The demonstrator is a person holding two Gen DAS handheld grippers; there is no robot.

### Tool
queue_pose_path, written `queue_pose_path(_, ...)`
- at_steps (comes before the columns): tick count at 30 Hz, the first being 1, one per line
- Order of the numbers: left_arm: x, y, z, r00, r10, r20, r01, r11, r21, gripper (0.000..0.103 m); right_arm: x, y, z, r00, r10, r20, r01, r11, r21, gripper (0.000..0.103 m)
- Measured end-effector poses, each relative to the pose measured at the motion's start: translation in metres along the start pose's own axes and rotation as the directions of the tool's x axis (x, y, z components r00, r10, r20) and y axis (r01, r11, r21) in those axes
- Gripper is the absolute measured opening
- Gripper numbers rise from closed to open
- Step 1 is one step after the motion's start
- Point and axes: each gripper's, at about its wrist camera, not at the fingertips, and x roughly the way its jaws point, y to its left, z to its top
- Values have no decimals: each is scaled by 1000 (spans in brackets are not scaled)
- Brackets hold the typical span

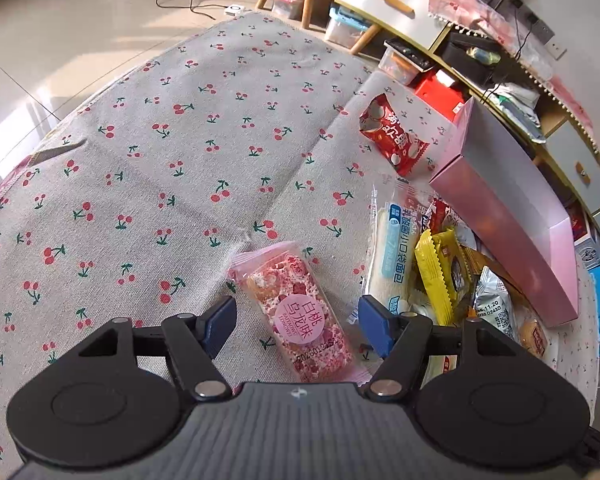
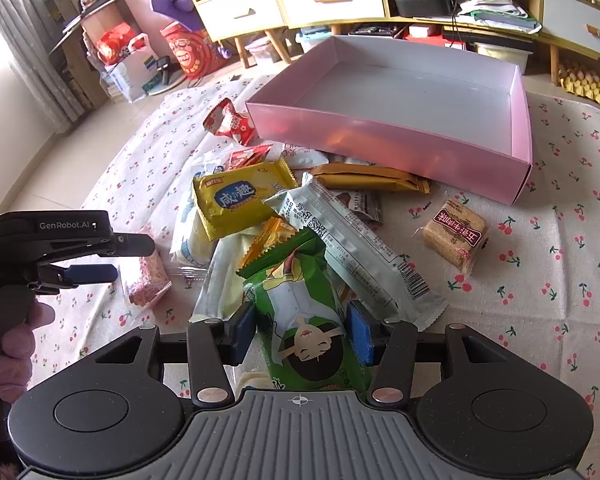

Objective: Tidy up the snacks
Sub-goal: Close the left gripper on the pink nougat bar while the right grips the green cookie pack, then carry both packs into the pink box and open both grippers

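Right now my right gripper point(image 2: 300, 336) pinches the green foil snack packet point(image 2: 306, 320) across its width, long axis pointing toward the empty pink cardboard box point(image 2: 380, 136) ahead, while my left gripper point(image 1: 296, 326) straddles the pink nougat bar point(image 1: 296, 312), pads clear

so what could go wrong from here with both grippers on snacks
1. The left gripper stands open around the pink snack bar, which lies slanted; closing may only catch a corner.
2. The right gripper grips the green packet, which overlaps the white packet; lifting may drag it.
3. The pink box sits beyond the pile.
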Motion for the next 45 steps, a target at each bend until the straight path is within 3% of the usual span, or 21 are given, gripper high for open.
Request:
queue_pose_path(6, 8, -6, -7, 996, 86, 30, -87, 996, 27, 54, 9, 4, -6, 999, -12, -45, 10, 1000, -29, 64)
queue_pose_path(8, 6, -5, -8, 996, 81, 36, -82, 996, 29, 45, 13, 8, -11, 998, -35, -57, 31, 997, -65, 66)
queue_pose_path(11, 4, -3, -7, 997, 64, 31, -65, 998, 24, 40, 14, 13, -14, 997, -65, -50, 59, 993, -106, 63)
queue_pose_path(13, 2, -1, -7, 999, 46, 24, -46, 999, 29, 39, 13, 14, -14, 994, -94, -48, 89, 990, -114, 51)
queue_pose_path(21, -23, -9, -3, 996, -37, 85, 29, 995, 100, 37, -5, 2, -2, 999, -19, -33, 20, 1000, 23, 45)
queue_pose_path(25, -40, -25, 6, 985, -115, 129, 102, 990, 101, 37, -20, -11, 8, 1000, 26, 6, -27, 991, 130, 45)
queue_pose_path(30, -49, -51, 14, 969, -158, 187, 133, 981, 141, 37, -40, -28, 24, 997, -9, 80, -9, 976, 219, 45)
queue_pose_path(33, -40, -70, 23, 965, -164, 203, 124, 973, 193, 37, -44, -46, 39, 992, -54, 112, 21, 960, 278, 45)
queue_pose_path(37, -17, -90, 43, 970, -178, 166, 131, 957, 258, 37, -43, -74, 61, 984, -98, 150, 40, 936, 351, 45)
queue_pose_path(45, 22, -123, 80, 961, -233, 146, 171, 923, 346, 37, -29, -118, 104, 951, -105, 291, -35, 899, 437, 45)
